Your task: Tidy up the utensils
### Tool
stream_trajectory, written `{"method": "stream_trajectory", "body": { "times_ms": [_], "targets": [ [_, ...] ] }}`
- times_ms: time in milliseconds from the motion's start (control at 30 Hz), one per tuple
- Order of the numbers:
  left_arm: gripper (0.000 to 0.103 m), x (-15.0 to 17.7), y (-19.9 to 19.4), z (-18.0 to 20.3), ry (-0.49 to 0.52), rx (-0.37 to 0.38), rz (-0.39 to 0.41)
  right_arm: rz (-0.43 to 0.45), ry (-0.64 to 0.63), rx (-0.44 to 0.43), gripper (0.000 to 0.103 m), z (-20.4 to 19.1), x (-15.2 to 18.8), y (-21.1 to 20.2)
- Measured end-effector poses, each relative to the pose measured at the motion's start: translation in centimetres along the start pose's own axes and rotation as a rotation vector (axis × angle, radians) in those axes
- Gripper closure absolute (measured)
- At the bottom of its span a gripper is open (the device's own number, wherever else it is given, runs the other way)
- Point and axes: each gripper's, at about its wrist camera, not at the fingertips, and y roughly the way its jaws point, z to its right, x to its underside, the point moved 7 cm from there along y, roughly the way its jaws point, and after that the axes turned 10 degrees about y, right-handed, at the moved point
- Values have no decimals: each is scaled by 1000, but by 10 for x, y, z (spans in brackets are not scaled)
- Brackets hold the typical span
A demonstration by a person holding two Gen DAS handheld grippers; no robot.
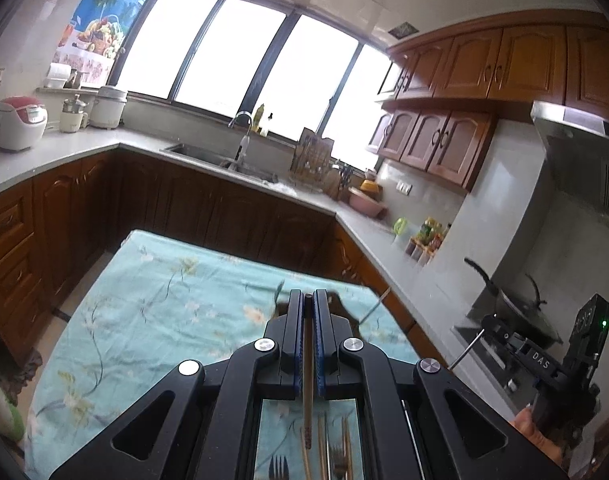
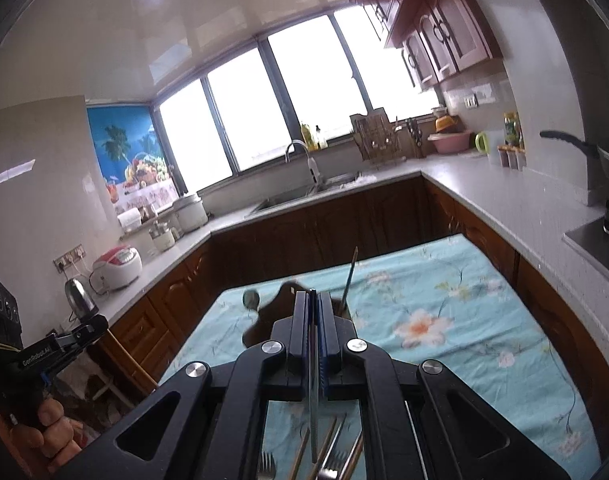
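My left gripper [image 1: 308, 294] is shut on a wooden chopstick [image 1: 307, 400] that hangs down between its blue pads. My right gripper [image 2: 313, 294] is shut on a thin metal chopstick [image 2: 313, 408]. Behind both sets of fingers a dark brown utensil holder [image 2: 270, 316] stands on the floral tablecloth [image 2: 444, 312], mostly hidden, with a spoon [image 2: 250, 298] and a stick [image 2: 350, 274] poking out of it. Forks [image 1: 278, 468] and more chopsticks [image 1: 324, 444] lie on the cloth under the grippers. Each view shows the other gripper at its edge, held in a hand.
A grey L-shaped counter [image 1: 364, 228] runs around the table, with a sink [image 1: 208, 152], rice cookers [image 1: 18, 122], a dish rack [image 1: 312, 160], spice jars [image 1: 424, 240] and a wok on the stove [image 1: 516, 312]. Brown cabinets stand below and above.
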Motion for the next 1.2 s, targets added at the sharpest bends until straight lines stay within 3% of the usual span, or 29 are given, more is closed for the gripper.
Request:
{"method": "stream_trajectory", "body": {
  "times_ms": [367, 567, 833, 1200],
  "targets": [
    [100, -27, 50, -22, -42, -2, 116, 134, 37, -28, 99, -1, -56, 24],
    [100, -24, 100, -38, -91, -18, 100, 157, 56, -20, 99, 7, -72, 54],
    [100, -6, 164, -46, -104, -66, 58, 172, 97, -2, 99, 24, -66, 85],
    [100, 20, 215, -34, -59, -87, -25, 82, 109, 28, 99, 46, -25, 133]
  ]
}}
